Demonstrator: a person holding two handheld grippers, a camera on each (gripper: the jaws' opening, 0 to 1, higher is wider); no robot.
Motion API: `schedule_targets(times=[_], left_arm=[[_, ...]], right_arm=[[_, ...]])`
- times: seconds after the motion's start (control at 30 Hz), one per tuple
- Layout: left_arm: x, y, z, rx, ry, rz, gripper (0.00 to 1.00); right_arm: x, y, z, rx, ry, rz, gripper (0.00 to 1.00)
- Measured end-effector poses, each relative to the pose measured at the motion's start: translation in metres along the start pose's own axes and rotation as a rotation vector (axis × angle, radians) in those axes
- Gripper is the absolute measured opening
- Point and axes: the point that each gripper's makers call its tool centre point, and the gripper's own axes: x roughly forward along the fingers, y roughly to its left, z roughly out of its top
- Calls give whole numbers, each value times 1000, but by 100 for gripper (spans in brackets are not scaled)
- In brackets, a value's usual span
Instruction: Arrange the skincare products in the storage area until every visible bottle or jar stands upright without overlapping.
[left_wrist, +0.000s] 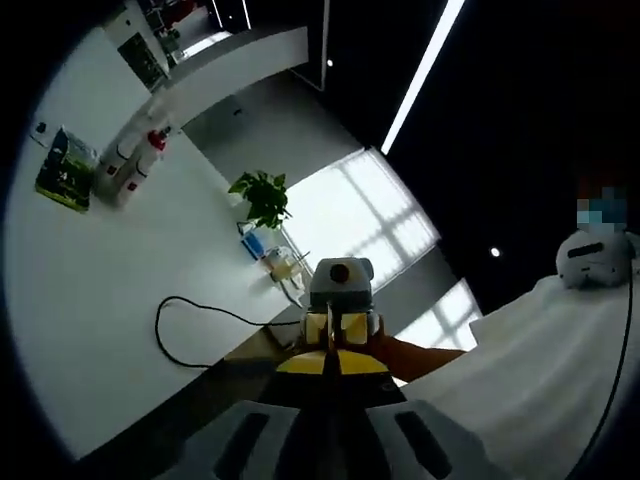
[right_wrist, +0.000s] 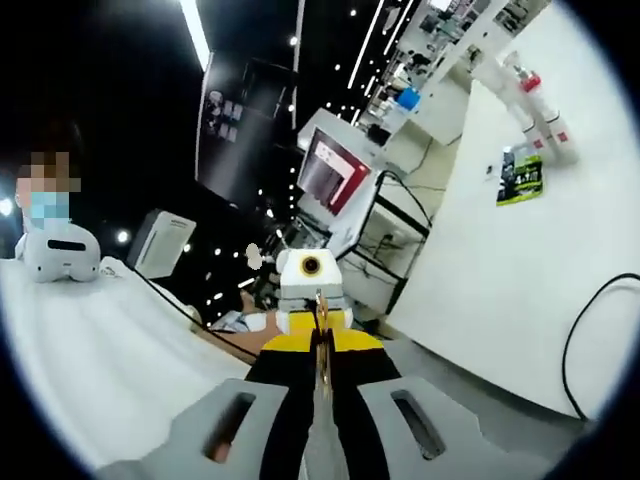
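Two white bottles, one with a red cap (left_wrist: 140, 160), stand against a broad white surface (left_wrist: 120, 300) far off at the upper left; they also appear at the upper right of the right gripper view (right_wrist: 535, 105). My left gripper (left_wrist: 330, 385) has its jaws closed together with nothing between them. The right gripper (left_wrist: 340, 300) faces it, nose to nose. In the right gripper view my right gripper (right_wrist: 320, 375) is likewise shut and empty, and the left gripper (right_wrist: 312, 290) meets it head-on.
A green printed card (left_wrist: 68, 168) sits beside the bottles. A potted plant (left_wrist: 262, 195) and small clear containers (left_wrist: 280, 262) lie beyond. A black cable (left_wrist: 190, 325) loops over the white surface. A person's white sleeve (left_wrist: 540, 370) fills the lower right.
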Motion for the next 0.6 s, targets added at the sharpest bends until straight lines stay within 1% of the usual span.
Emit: schedule_targets(times=[0.03, 0.1, 0.13, 0.2, 0.27, 0.33, 0.37, 0.4, 0.47, 0.53, 0.6], left_arm=[[1, 0, -1, -1, 5, 1, 0], [2, 0, -3, -3, 15, 3, 0], [1, 0, -4, -6, 23, 5, 0], [0, 2, -3, -6, 19, 15, 1], [0, 2, -2, -22, 14, 7, 1], [2, 4, 0, -36, 1, 18, 2], [2, 7, 1, -41, -8, 27, 3], [2, 8, 1, -48, -5, 28, 3], [2, 8, 0, -69, 3, 20, 3], [2, 6, 1, -64, -2, 18, 2], [3, 6, -1, -64, 17, 19, 1]], right_arm=[[0, -1, 0, 2, 1, -3, 7], [1, -6, -4, -32, 26, -29, 2], [1, -8, -5, -48, 33, -42, 2], [2, -7, -3, -22, 17, -34, 0], [0, -9, -2, -40, 4, -37, 0], [-1, -9, 0, -44, -5, -45, 0], [-2, -9, 4, -51, -25, -44, 0], [-2, -9, 11, -59, -60, -44, 0], [-7, -6, 22, -31, -112, -23, 0], [-7, -6, 22, -37, -92, -32, 0], [-5, -6, 19, -42, -63, -28, 0]])
